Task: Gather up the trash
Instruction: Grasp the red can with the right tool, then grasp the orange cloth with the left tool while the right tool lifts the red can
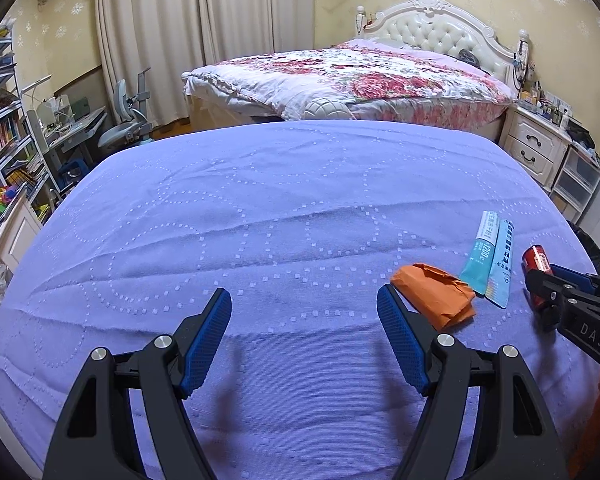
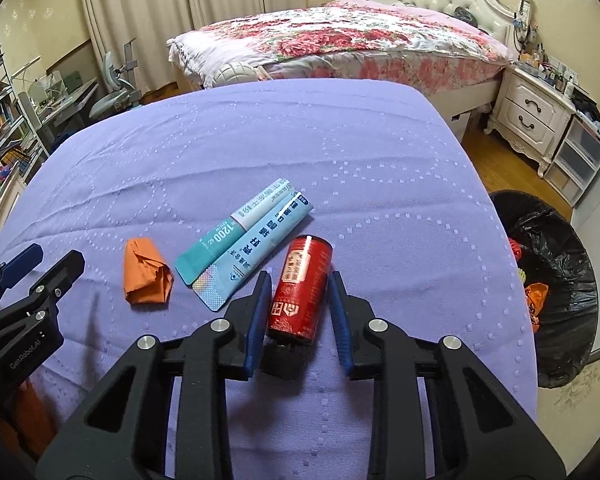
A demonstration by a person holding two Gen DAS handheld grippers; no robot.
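A red can [image 2: 299, 289] lies on the purple cloth [image 2: 260, 140] between the fingers of my right gripper [image 2: 299, 284]; the jaws are open around it with small gaps on both sides. The can also shows in the left wrist view [image 1: 536, 264]. Two teal and blue sachets [image 2: 244, 242] lie left of it, and a crumpled orange wrapper [image 2: 146, 272] lies further left. My left gripper [image 1: 304, 300] is open and empty, with the orange wrapper [image 1: 434, 294] just beyond its right fingertip.
A bin with a black bag [image 2: 552, 280], holding some trash, stands on the floor right of the table. A floral bed [image 2: 340, 40], a white nightstand [image 2: 532, 116] and a cluttered desk with shelves [image 1: 40, 132] lie beyond.
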